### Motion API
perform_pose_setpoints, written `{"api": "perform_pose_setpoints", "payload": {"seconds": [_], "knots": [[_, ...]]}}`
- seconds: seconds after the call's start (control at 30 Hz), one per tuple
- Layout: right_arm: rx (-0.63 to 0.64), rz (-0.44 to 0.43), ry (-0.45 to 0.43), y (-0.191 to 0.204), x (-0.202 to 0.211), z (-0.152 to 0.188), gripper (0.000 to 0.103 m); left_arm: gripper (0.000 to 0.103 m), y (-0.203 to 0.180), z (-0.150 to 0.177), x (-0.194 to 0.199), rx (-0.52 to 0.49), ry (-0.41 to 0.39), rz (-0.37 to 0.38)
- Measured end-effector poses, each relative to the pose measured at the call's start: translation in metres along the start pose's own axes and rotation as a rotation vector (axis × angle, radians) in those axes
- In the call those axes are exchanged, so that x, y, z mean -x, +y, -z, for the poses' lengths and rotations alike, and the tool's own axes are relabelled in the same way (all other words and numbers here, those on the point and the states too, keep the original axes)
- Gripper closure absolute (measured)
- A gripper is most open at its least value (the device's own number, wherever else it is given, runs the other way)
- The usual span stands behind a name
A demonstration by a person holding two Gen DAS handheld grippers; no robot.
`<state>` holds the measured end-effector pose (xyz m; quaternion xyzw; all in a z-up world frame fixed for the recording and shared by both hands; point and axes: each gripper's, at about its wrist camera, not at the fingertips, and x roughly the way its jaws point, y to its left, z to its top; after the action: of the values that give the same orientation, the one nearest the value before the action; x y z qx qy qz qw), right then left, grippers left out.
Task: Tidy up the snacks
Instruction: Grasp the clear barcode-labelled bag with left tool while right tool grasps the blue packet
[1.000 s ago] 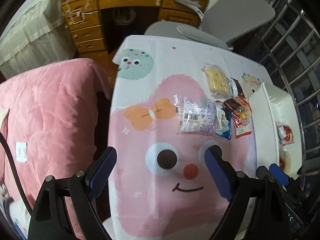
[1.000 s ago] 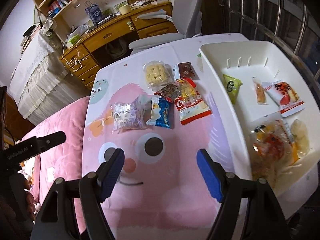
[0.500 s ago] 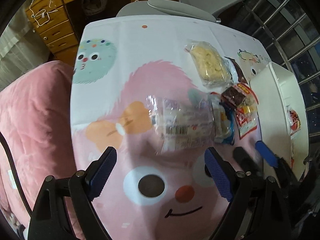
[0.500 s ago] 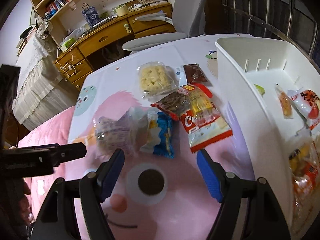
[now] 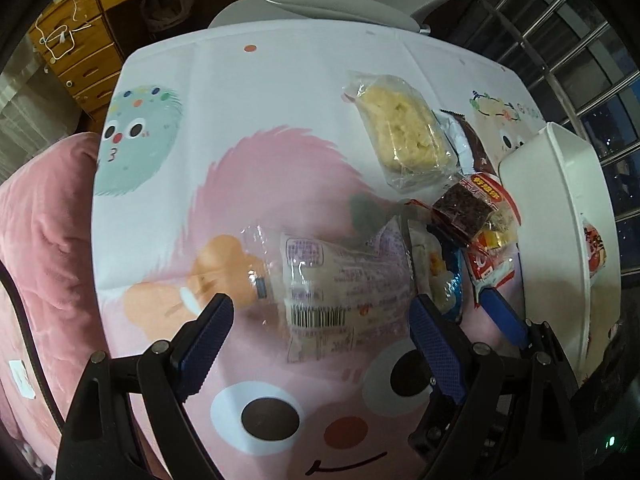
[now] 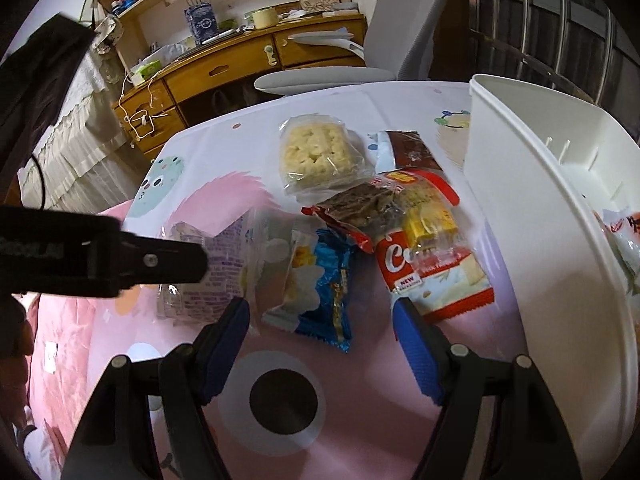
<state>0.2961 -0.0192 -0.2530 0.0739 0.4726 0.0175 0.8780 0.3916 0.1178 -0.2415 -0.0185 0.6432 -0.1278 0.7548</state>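
Snacks lie on the tablecloth left of the bin: clear packet between the left gripper's spread jaws, then blue packet ahead of the right gripper, also spread, then red packet nearest the bin.

Each black tool has blue ribbed pads and silver screws
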Motion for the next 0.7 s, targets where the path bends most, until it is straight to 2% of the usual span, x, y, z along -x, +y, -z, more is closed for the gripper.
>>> {"api": "perform_pose_setpoints", "payload": {"seconds": [0.13,0.27,0.5,0.7], "knots": [[0.025,-0.009,-0.016,0.001,-0.003,0.000,0.034,0.014,-0.004,-0.005,-0.011,-0.004,0.028,0.003],[0.054,-0.021,-0.017,0.003,-0.006,-0.001,0.044,0.016,-0.008,-0.010,-0.018,-0.010,0.039,0.010],[0.070,-0.032,-0.006,0.005,-0.012,-0.002,0.054,0.030,-0.020,-0.017,-0.027,-0.024,0.064,0.054],[0.085,-0.038,0.011,0.005,-0.011,-0.004,0.060,0.034,-0.031,-0.022,-0.031,-0.060,0.063,0.052]]}}
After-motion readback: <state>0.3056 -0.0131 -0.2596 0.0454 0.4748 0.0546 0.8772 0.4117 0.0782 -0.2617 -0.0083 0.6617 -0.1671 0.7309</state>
